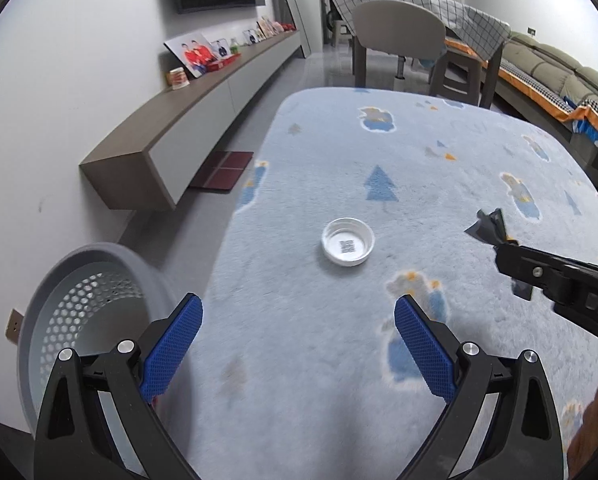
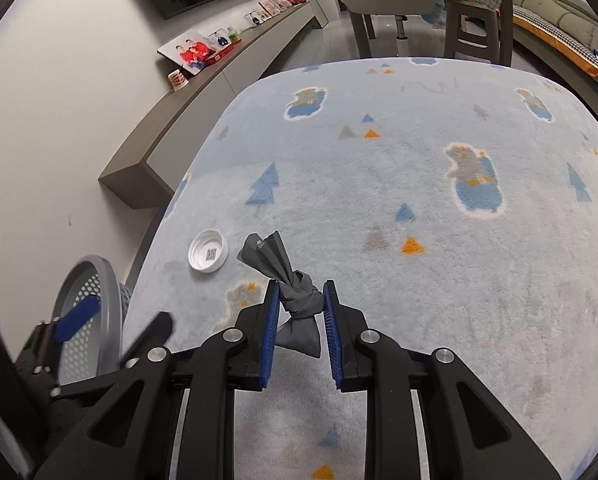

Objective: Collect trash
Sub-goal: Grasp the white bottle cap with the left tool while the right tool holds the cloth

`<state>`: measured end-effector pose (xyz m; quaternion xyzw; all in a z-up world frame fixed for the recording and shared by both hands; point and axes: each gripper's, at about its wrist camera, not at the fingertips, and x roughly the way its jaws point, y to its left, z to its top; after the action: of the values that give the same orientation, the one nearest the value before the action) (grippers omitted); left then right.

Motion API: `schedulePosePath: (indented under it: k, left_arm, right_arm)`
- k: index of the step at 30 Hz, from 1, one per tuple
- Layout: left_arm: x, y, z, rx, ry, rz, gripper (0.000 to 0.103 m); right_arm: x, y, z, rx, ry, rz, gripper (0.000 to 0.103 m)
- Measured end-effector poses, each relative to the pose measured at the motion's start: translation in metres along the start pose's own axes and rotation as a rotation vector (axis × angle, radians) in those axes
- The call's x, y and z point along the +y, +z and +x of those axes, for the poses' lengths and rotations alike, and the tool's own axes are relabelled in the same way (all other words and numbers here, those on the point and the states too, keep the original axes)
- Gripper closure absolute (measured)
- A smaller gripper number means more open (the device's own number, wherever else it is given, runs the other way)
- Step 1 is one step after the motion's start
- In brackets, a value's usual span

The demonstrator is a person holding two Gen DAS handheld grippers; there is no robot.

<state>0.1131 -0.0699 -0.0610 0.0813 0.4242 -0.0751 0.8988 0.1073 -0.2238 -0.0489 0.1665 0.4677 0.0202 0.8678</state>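
Right gripper (image 2: 301,300) pinched a knotted grey plastic scrap (image 2: 295,300) above the pale blue fleece-covered table (image 2: 419,280). Left gripper (image 1: 299,312) spread wide, nothing between its blue pads. White round plastic cap (image 1: 348,241) lay open-side up just beyond it; grey perforated bin (image 1: 87,304) stood left, off the table edge.

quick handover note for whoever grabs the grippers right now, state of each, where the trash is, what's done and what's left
Right gripper: shut on a knotted grey bag, held up off the blanket-covered table.
Left gripper: open, empty, pointed toward the white cap.
White cap: lying open side up on the table, untouched.
Grey perforated bin: on the floor by the table's left edge; what is inside cannot be told.
Done: bag picked up.
Left: drop the bag in the bin, then probably grab the cap with the left gripper and bin it too.
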Motion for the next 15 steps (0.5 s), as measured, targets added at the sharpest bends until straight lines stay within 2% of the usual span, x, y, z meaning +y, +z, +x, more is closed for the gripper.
schedulePosePath:
  k: [7, 11, 13, 15]
  left_arm:
    - [-0.01, 0.021, 0.048, 0.09, -0.011, -0.036, 0.008]
    - [-0.013, 0.028, 0.059, 0.089, 0.01, -0.037, 0.01]
    - [-0.018, 0.031, 0.065, 0.094, 0.024, -0.025, 0.022]
    - [-0.021, 0.032, 0.071, 0.109, 0.02, -0.017, 0.027]
  right_arm:
    - [-0.023, 0.012, -0.011, -0.021, 0.019, 0.081, 0.081]
    - [-0.03, 0.016, -0.016, -0.026, 0.039, 0.111, 0.082]
    - [-0.031, 0.017, -0.017, -0.029, 0.043, 0.115, 0.082]
    - [-0.031, 0.018, -0.017, -0.029, 0.047, 0.116, 0.081]
